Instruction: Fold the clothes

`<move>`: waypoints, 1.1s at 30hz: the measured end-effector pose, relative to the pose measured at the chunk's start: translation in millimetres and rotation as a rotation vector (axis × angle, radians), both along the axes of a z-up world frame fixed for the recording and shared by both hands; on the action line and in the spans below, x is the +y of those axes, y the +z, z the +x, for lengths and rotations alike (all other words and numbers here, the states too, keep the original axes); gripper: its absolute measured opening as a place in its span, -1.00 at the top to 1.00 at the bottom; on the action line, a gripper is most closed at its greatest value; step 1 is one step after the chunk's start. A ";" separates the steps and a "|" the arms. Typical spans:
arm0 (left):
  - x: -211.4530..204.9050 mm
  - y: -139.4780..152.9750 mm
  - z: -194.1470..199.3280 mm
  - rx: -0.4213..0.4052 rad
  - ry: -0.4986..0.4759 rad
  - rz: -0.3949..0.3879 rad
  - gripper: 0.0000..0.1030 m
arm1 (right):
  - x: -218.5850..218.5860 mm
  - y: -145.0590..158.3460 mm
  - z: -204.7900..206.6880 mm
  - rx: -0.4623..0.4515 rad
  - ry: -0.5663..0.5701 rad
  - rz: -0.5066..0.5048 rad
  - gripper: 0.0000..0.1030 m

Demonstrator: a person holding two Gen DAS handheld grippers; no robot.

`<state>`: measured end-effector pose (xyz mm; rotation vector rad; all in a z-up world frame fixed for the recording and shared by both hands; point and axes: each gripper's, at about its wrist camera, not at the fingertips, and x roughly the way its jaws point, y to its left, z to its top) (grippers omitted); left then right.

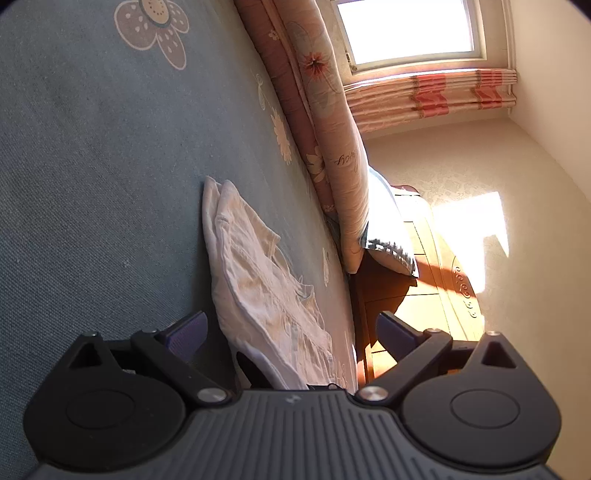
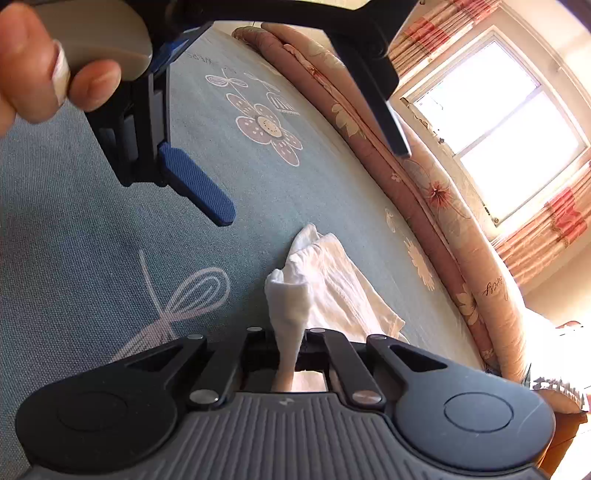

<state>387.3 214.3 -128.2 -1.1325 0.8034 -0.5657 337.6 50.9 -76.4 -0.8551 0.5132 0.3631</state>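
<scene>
- Bed [image 1: 92,184] with a grey-blue cover printed with flowers fills most of both views.
- White garment [image 1: 258,288] lies partly folded on the cover, near the rolled floral quilt [image 1: 332,147] that runs along the far edge of the bed.
- Left gripper [image 1: 290,332] hangs just above the near end of the garment with its jaws wide apart; nothing is between them.
- Right gripper [image 2: 291,339] has its jaws closed tight on a pinched-up corner of the garment, and the cloth rises in a narrow white fold from between them.
- In the right wrist view, the left gripper shows at the top left with its blue pad [image 2: 199,184] over the bare cover, held by a hand [image 2: 37,66].
- Window [image 1: 406,29] with striped curtains [image 1: 436,99] stands beyond the quilt, and sunlight falls on the wooden headboard [image 1: 443,288].
</scene>
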 end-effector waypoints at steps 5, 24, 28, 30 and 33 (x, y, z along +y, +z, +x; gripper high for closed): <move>-13.0 -14.7 40.0 0.124 -0.007 0.045 -0.86 | -14.7 22.5 -1.5 0.023 -0.012 0.054 0.94; -68.8 -10.9 161.9 0.124 -0.212 0.305 0.27 | -40.4 14.6 -3.6 0.056 -0.035 0.202 0.94; -60.1 -20.7 162.2 0.132 -0.219 0.283 0.61 | -38.7 15.2 -17.8 0.062 -0.045 0.225 0.94; -55.0 -24.1 159.5 0.129 -0.212 0.265 0.67 | -39.6 14.8 -17.1 0.068 -0.047 0.237 0.94; -55.3 -22.4 159.1 0.126 -0.214 0.284 0.68 | -39.9 12.0 -17.8 0.073 -0.044 0.242 0.94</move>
